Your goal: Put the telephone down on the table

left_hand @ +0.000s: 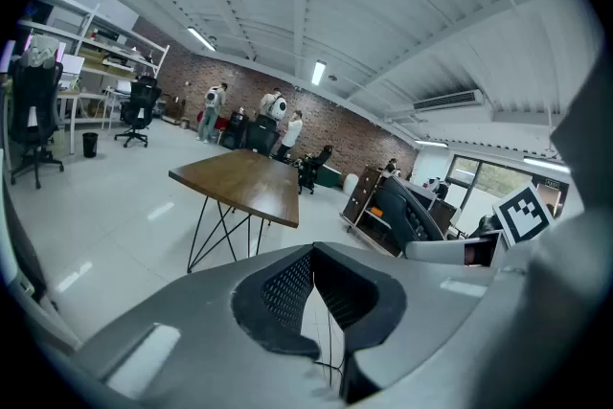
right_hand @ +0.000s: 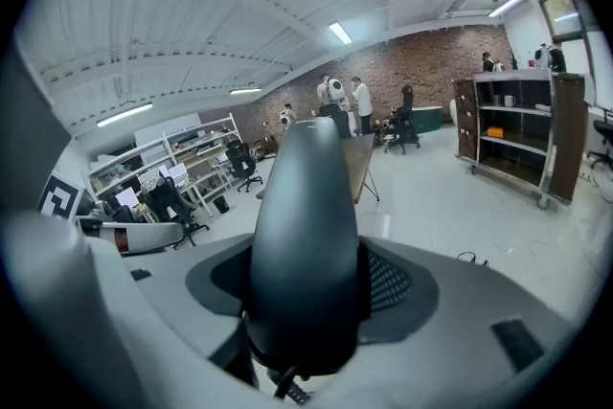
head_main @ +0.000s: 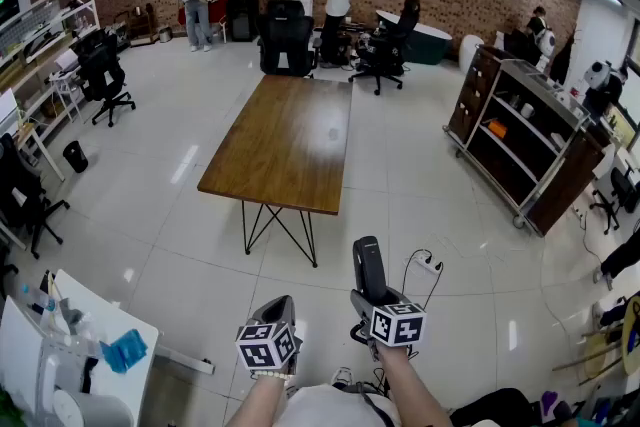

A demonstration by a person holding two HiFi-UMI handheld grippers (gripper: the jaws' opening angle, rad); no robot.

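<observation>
The telephone (head_main: 368,272) is a dark handset that stands upright in my right gripper (head_main: 373,299), low in the head view over the white floor. In the right gripper view the telephone (right_hand: 305,235) fills the gap and both pads press its sides; a coiled cord (right_hand: 287,390) hangs below it. My left gripper (head_main: 279,306) sits just left of it, and its pads (left_hand: 287,292) meet with nothing between them. The brown wooden table (head_main: 287,141) on black wire legs stands well ahead of both grippers, bare on top; the left gripper view also shows the table (left_hand: 241,181).
A dark shelf cart (head_main: 520,130) stands at the right. Black office chairs (head_main: 286,40) and several people are at the far brick wall. A white desk (head_main: 95,335) with a blue cloth is near left. A power strip (head_main: 428,265) lies on the floor beside the handset.
</observation>
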